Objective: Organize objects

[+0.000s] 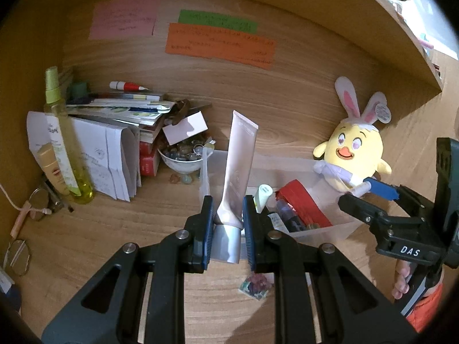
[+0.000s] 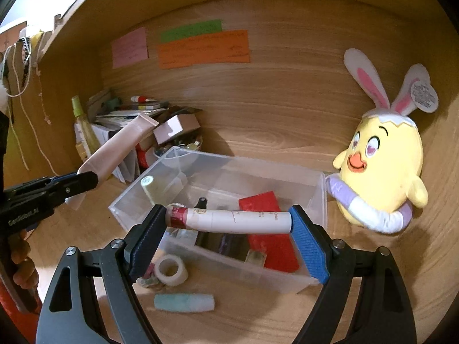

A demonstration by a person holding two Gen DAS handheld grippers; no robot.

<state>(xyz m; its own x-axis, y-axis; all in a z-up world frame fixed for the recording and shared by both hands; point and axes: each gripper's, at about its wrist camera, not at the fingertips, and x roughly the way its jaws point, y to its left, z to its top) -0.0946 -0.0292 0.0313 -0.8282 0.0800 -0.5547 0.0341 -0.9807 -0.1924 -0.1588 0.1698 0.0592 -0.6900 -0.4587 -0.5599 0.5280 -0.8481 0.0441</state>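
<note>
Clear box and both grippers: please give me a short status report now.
Left gripper shut on pink tube. Right gripper shut on white tube, held lengthwise over clear box. Both tubes not yet inside. Nothing blocks the box opening.

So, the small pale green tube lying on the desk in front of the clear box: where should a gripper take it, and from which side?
Probably at its middle, from above, jaws across its short width. The green tube lies flat, with bare desk along both long sides and the tape roll apart behind it.
</note>
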